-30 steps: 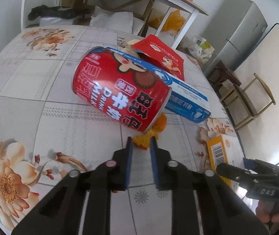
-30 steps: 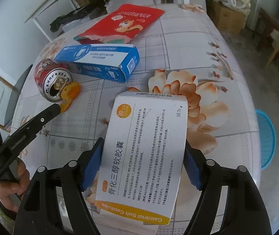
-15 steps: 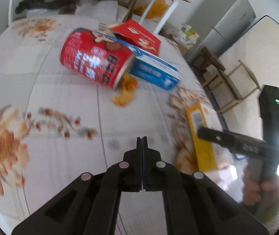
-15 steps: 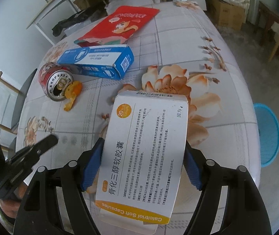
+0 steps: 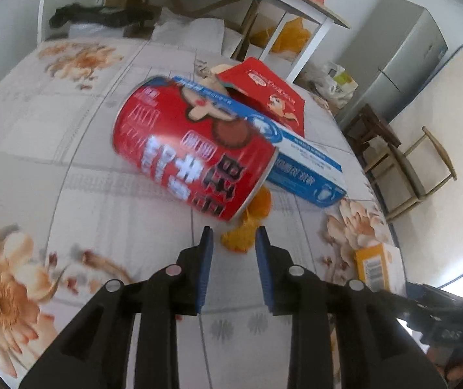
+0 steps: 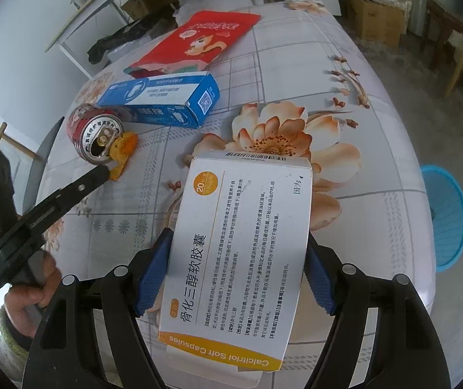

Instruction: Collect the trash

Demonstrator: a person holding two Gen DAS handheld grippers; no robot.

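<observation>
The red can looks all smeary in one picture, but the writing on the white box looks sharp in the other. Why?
In the left wrist view, the red can and the tablecloth are streaked with motion blur, so its lettering smears. In the right wrist view, the white box sits clamped in the right gripper, and its print reads crisp. Both views bulge at the edges.

The left gripper (image 5: 234, 238) fills the lower centre of its own view, pointing steeply downward, its jaws opening with nothing between the blue pads (image 5: 206, 259). In the right wrist view it reaches in from the lower left, gripped by a hand (image 6: 31, 295) (a knitted sleeve cuff shows at the wrist). The right gripper (image 6: 237, 275) sits at the bottom centre of its view, tilted well down, its pads pressing both sides of a medicine box (image 6: 241, 253).
</observation>
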